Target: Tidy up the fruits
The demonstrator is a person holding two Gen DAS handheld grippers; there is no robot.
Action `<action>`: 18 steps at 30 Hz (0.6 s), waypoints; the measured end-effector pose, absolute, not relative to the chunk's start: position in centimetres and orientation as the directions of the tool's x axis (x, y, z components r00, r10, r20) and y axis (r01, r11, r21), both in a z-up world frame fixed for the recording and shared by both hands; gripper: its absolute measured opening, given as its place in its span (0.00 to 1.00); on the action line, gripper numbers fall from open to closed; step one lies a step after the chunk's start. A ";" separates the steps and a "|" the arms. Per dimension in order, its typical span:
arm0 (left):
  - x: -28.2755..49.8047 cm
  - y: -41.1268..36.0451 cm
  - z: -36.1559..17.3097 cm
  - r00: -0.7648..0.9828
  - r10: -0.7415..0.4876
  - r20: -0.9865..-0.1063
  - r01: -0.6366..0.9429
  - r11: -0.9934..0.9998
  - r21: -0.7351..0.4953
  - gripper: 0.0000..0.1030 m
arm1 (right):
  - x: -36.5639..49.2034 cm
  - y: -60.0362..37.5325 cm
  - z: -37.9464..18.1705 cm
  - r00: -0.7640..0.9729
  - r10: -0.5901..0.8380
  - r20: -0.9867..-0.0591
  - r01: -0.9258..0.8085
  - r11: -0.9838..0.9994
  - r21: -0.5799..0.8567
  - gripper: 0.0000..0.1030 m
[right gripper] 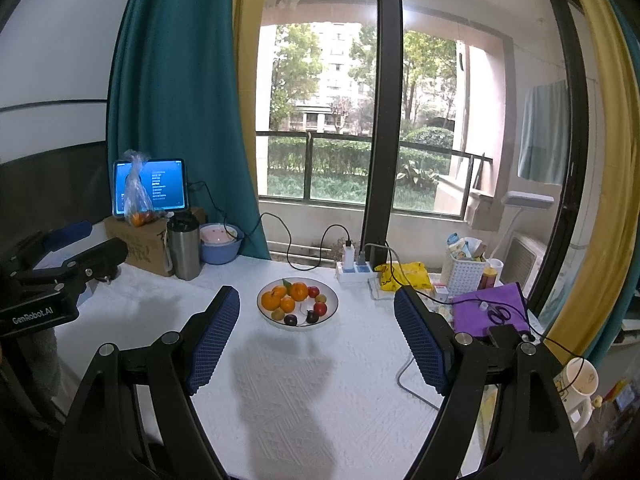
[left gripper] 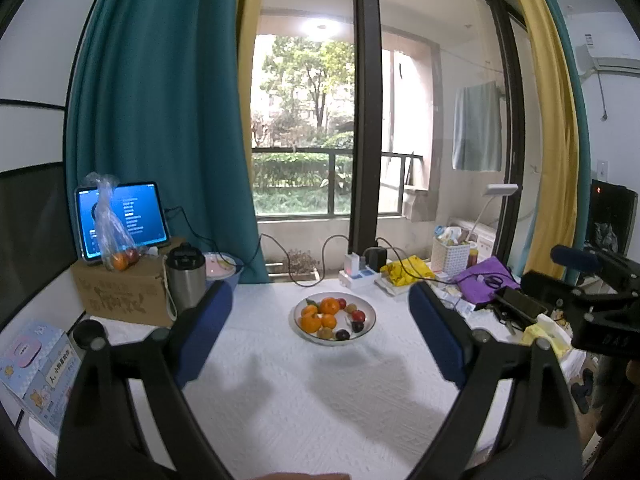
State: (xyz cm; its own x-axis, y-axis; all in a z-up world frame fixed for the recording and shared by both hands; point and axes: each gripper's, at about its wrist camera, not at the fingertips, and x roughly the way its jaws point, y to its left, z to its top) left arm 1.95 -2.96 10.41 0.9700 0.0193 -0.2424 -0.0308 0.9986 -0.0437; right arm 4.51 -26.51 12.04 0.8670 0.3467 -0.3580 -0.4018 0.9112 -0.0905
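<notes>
A white bowl (left gripper: 370, 314) (right gripper: 333, 300) stands mid-table on a white cloth, holding several oranges (left gripper: 311, 322) (right gripper: 298, 291), small red fruits (left gripper: 359, 315) (right gripper: 320, 309), dark plums (left gripper: 342, 335) (right gripper: 291, 320) and greenish fruits. My left gripper (left gripper: 320, 300) hovers open in front of the bowl with nothing between its blue pads (left gripper: 200, 332). Open and empty as well, my right gripper (right gripper: 316, 300) frames the bowl from nearer by. In the right wrist view the left gripper's body shows at the left edge. A clear bag of fruit (left gripper: 116, 240) (right gripper: 138, 200) sits on a cardboard box.
At the back left are a cardboard box (left gripper: 120, 292), a tablet (left gripper: 136, 216), a steel tumbler (left gripper: 185, 280) (right gripper: 183, 250) and a blue basin (right gripper: 222, 242). A power strip (right gripper: 354, 272), yellow packet (right gripper: 404, 276), white basket (right gripper: 464, 272), purple cloth (right gripper: 488, 306) and mug (right gripper: 580, 384) crowd the right side.
</notes>
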 end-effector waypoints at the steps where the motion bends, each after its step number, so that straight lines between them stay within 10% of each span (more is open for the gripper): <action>1: 2.0 -3.0 10.4 0.970 0.019 -0.243 -0.030 0.999 -0.044 0.88 | 4.6 -26.5 12.0 0.866 0.348 -0.359 -0.403 0.911 -0.091 0.80; 18: 1.9 -3.4 10.2 0.970 0.014 -0.241 -0.026 0.999 -0.045 0.88 | 4.9 -26.6 11.9 0.864 0.349 -0.363 -0.405 0.910 -0.089 0.80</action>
State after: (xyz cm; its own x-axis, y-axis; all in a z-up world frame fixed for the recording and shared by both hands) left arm 1.94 -3.38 10.20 0.9704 0.0140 -0.2412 -0.0257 0.9986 -0.0454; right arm 4.88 -26.61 11.95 0.8640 0.3492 -0.3627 -0.4053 0.9098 -0.0894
